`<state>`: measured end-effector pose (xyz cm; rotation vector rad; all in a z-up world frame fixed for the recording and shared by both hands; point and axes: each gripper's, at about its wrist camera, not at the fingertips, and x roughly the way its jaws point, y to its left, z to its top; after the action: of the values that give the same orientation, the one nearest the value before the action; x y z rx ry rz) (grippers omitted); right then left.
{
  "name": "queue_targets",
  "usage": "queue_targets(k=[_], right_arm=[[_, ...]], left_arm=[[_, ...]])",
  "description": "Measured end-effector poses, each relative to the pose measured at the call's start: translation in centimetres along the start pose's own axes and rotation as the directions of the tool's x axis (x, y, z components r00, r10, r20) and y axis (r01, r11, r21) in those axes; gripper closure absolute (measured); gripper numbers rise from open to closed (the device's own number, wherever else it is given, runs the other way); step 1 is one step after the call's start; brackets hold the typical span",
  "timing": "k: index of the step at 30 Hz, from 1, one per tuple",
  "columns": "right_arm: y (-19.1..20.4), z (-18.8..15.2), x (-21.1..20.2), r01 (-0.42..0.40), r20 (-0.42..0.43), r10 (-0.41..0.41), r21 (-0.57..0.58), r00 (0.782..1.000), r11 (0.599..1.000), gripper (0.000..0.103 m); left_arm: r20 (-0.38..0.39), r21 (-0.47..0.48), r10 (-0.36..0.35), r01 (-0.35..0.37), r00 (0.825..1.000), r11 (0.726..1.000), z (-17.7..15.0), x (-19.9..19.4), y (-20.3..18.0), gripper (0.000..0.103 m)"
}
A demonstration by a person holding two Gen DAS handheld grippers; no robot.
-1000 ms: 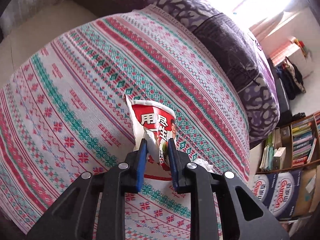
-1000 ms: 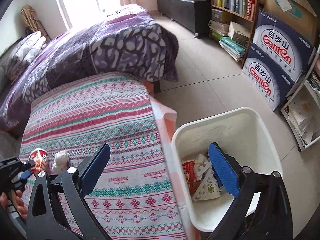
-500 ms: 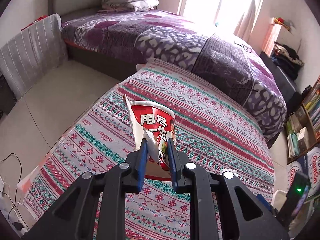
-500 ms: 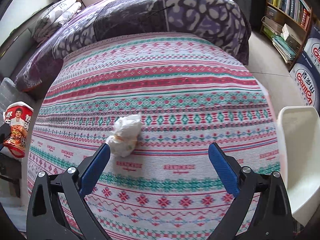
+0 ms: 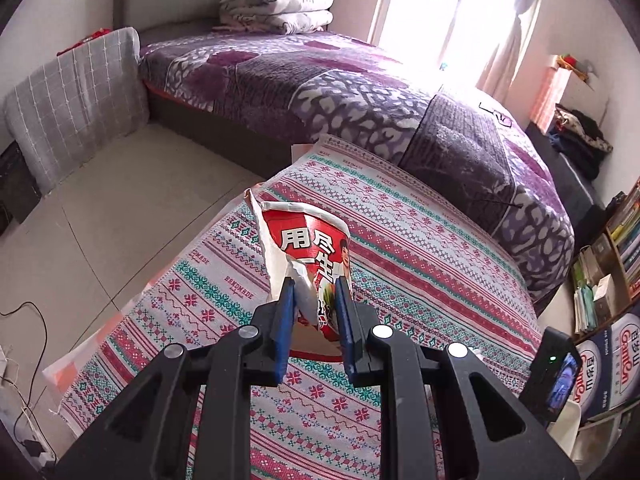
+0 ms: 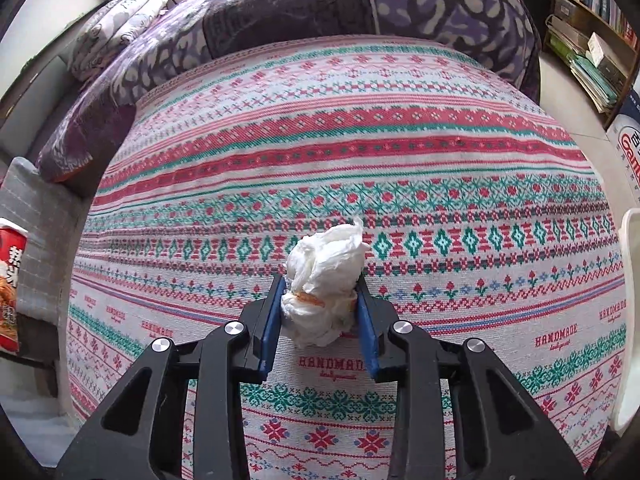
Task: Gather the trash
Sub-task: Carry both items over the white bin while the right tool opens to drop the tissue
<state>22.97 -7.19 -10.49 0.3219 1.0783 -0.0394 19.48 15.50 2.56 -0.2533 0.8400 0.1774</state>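
since half a second ago the right gripper point(image 6: 320, 304) has closed in on the crumpled tissue point(image 6: 323, 280), which was lying loose ahead of its open fingers; the left gripper point(image 5: 314, 304) has risen further, so more of the room shows.

the right fingers point(image 6: 270, 320) now press both sides of the white tissue wad, which rests on or just above the table point(image 6: 400, 152) — i cannot tell which. the left fingers point(image 5: 285, 312) are clamped on the lower part of a torn red and white noodle cup point(image 5: 308, 248), held up in the air above the table, its mouth pointing away from the fingers.

the table wears a woven cloth of pink, red and teal bands with "handmade" lettering. beyond the fingertips in both views lies a bed point(image 5: 360, 92) under a purple patterned cover, folded quilts point(image 5: 276, 4) stacked at its head and a bright window point(image 5: 432, 16) behind it. left of the left fingers is pale tiled floor point(image 5: 100, 208); to their right a bookshelf point(image 5: 608, 264) and printed cartons point(image 5: 608, 364). at the far right of the right fingers a white bin's rim point(image 6: 630, 280) shows.
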Motion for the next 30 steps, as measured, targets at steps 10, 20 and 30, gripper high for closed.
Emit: queue_targets(k=[10, 20, 30], right_arm=[[-0.8, 1.9, -9.3, -0.038, 0.199, 0.046, -0.043, 0.979, 0.998, 0.071], [-3.5, 1.1, -15.5, 0.006, 0.309, 0.010, -0.051, 0.951, 0.999, 0.071], [-7.4, -0.8, -18.2, 0.110, 0.384, -0.079, -0.058, 0.920, 0.992, 0.070]], left_arm=[[0.082, 0.035, -0.007, 0.004, 0.997, 0.999, -0.3, -3.0, -1.0, 0.082], [0.170, 0.106, -0.019, 0.001, 0.985, 0.994, -2.1, -6.7, -3.2, 0.082], [0.167, 0.158, -0.039, 0.012, 0.985, 0.987, -3.9, -6.8, -5.6, 0.082]])
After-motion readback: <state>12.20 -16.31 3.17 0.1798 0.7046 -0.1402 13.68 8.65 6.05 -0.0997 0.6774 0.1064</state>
